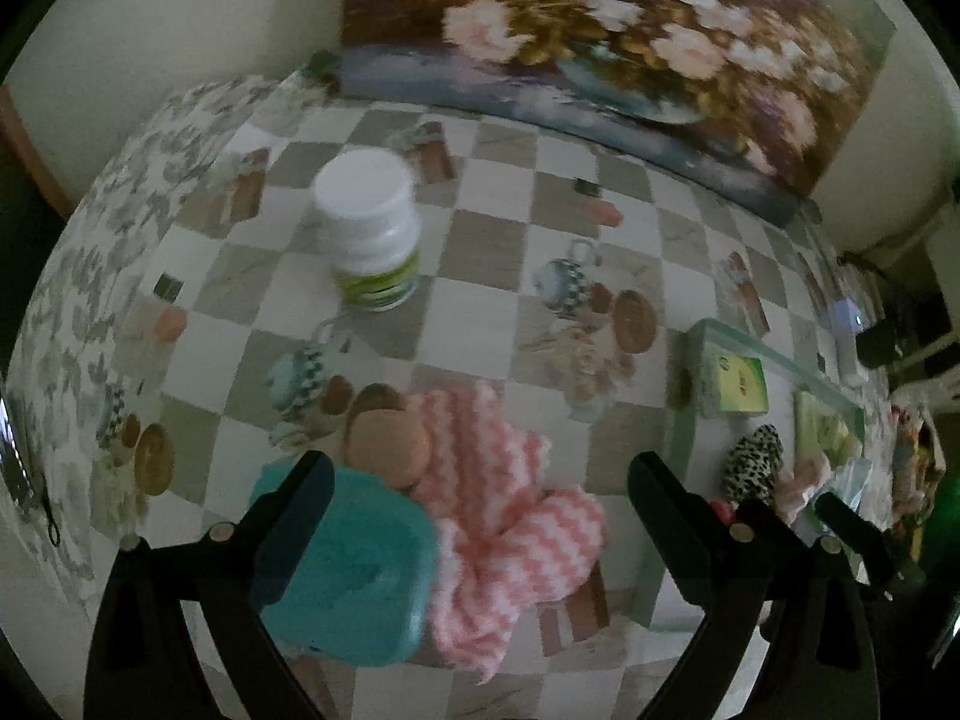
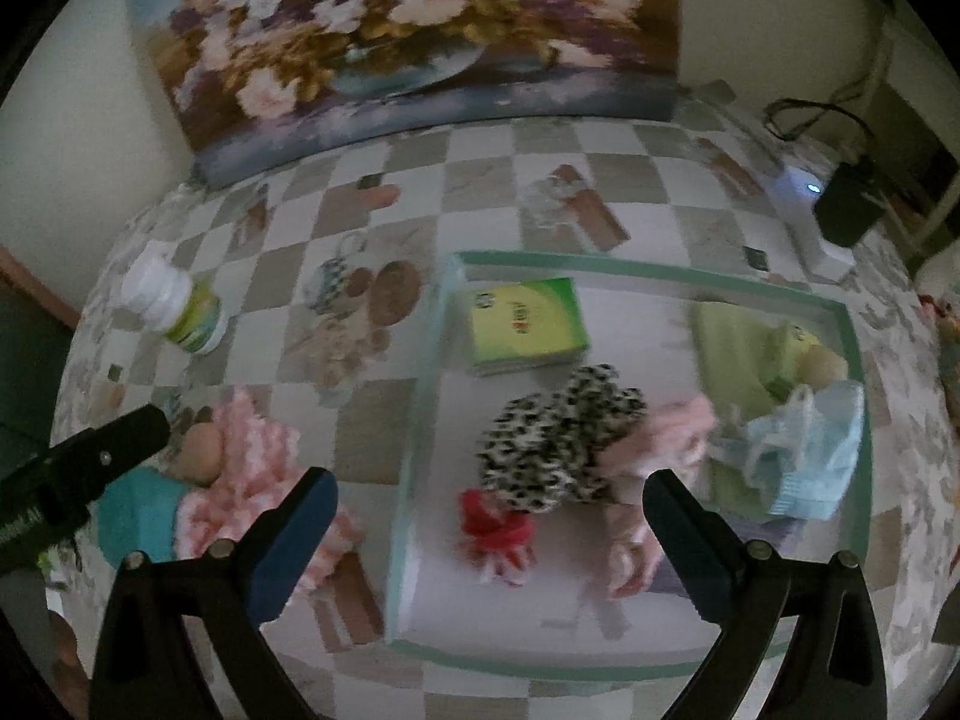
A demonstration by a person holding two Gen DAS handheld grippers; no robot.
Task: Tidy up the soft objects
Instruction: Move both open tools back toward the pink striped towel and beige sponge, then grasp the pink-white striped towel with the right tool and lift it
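Observation:
A pink-and-white zigzag cloth (image 1: 510, 516) lies crumpled on the checkered table, with a tan round puff (image 1: 390, 444) and a teal box (image 1: 354, 570) on its left. My left gripper (image 1: 480, 504) is open and hovers over the cloth and box. My right gripper (image 2: 489, 516) is open above a green-rimmed tray (image 2: 414, 420). The tray holds a leopard-print scrunchie (image 2: 558, 438), a red-and-white soft piece (image 2: 498, 534), pink fabric (image 2: 666, 438), a light blue cloth (image 2: 804, 450) and a green packet (image 2: 522, 318). The pink cloth also shows at the left of the right wrist view (image 2: 252, 462).
A white pill bottle with a green label (image 1: 372, 228) stands on the table behind the cloth. A flower painting (image 1: 600, 42) leans on the wall at the back. A white device with a black adapter (image 2: 828, 210) sits at the far right corner.

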